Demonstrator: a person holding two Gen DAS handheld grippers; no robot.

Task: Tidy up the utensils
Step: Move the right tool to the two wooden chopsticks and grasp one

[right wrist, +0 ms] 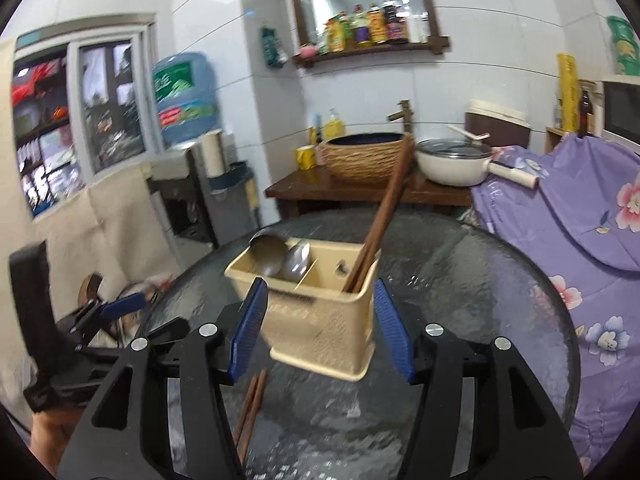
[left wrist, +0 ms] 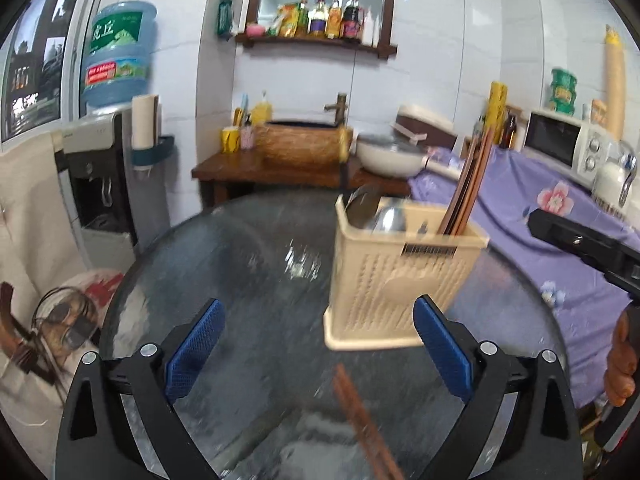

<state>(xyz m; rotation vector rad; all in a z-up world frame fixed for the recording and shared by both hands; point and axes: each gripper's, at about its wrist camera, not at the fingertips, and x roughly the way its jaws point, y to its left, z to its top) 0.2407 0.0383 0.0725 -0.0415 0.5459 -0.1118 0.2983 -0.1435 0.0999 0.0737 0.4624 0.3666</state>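
Observation:
A beige plastic utensil holder (left wrist: pixel 394 280) stands on the round glass table (left wrist: pixel 256 264). It also shows in the right wrist view (right wrist: pixel 320 320). It holds metal spoons (right wrist: pixel 282 258) in its left compartment and brown chopsticks (right wrist: pixel 382 220) in its right one. A loose pair of chopsticks (left wrist: pixel 366 426) lies on the glass in front of the holder, also in the right wrist view (right wrist: pixel 250 412). My left gripper (left wrist: pixel 318 352) is open and empty, left of the holder. My right gripper (right wrist: pixel 320 336) is open, with a finger on either side of the holder, not touching it.
Behind the table stands a wooden stand with a woven basin (right wrist: pixel 362 156) and a white pan (right wrist: pixel 454 162). A purple flowered cloth (right wrist: pixel 568 216) covers the counter at right. A water dispenser (left wrist: pixel 100 168) stands at left, a microwave (left wrist: pixel 560 144) at right.

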